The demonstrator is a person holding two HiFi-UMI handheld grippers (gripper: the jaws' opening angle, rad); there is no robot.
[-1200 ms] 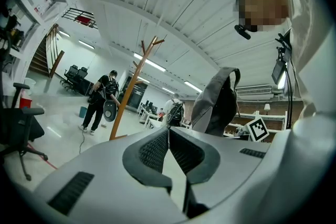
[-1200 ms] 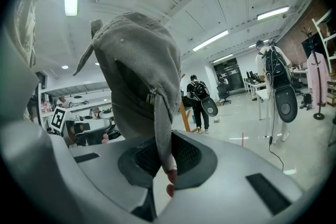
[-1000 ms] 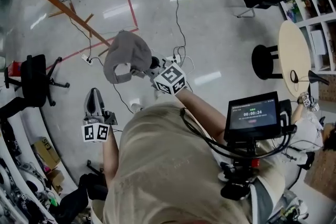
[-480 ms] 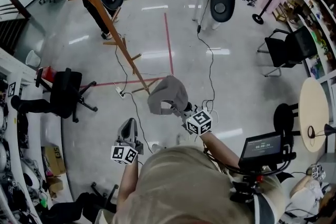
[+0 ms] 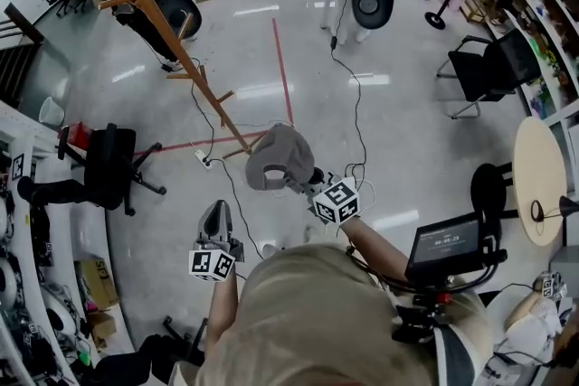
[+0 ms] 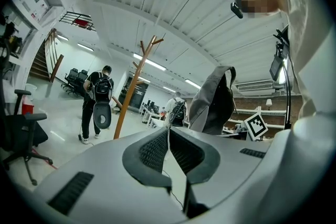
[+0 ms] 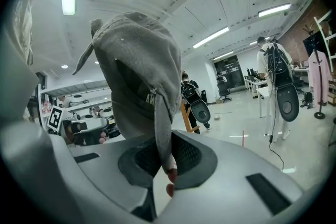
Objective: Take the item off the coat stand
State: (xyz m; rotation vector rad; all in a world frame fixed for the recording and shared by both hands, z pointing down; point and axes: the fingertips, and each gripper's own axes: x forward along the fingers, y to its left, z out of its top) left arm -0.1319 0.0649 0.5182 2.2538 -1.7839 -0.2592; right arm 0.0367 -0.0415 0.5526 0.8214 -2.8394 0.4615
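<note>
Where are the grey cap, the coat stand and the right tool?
grey cap (image 5: 279,156), head view, its crown.
coat stand (image 5: 149,1), head view, the wooden pole.
right tool (image 7: 161,147), right gripper view, between its tips, shut on the cap.

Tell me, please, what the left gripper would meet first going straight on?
Nothing nearby: the left gripper points between the coat stand and the cap; far off, perhaps a person.

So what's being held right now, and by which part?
The right gripper holds the grey cap by a narrow strip at its edge, pinched between its jaws. The left gripper holds nothing.
</note>
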